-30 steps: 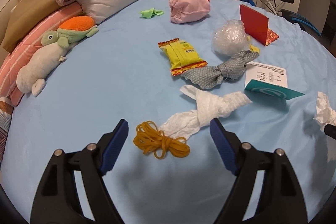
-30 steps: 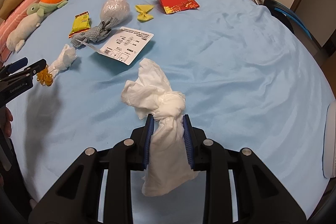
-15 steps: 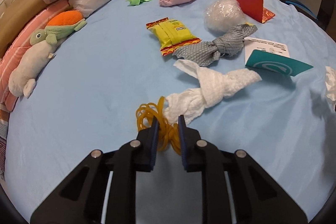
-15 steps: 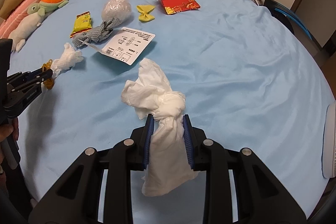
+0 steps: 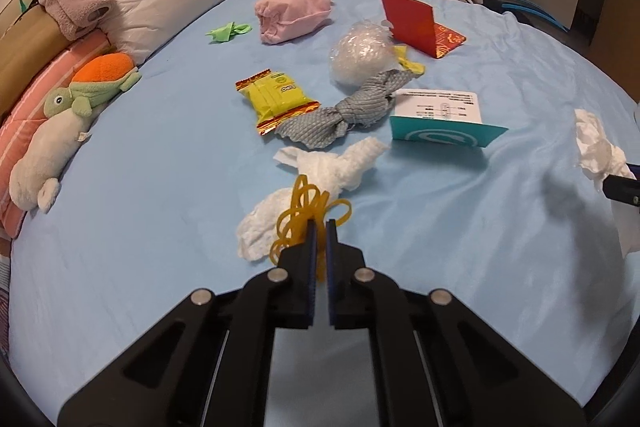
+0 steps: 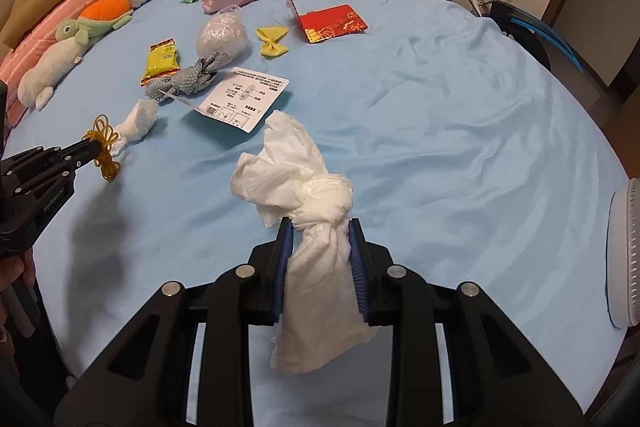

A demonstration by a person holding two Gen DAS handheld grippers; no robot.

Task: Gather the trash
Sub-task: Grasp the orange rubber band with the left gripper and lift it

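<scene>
Lifted clear of the blue bedsheet (image 5: 160, 155) within the last half-second, the tangle of yellow rubber bands (image 5: 308, 215) hangs clenched in the left gripper (image 5: 319, 227), tips just above a knotted white paper towel (image 5: 320, 167) lying lengthwise dead ahead. The right gripper (image 6: 320, 223) clamps a knotted white tissue (image 6: 316, 227) aloft, well apart, leaving the left nearer the remaining litter.

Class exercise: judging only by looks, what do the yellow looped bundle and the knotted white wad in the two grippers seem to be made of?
Yellow looped bundle: probably rubber bands, going by the thin, translucent amber loops springing outward. Knotted white wad: likely tissue paper, matte, soft and finely creased, holding its knot and limp below the fingers.
</scene>
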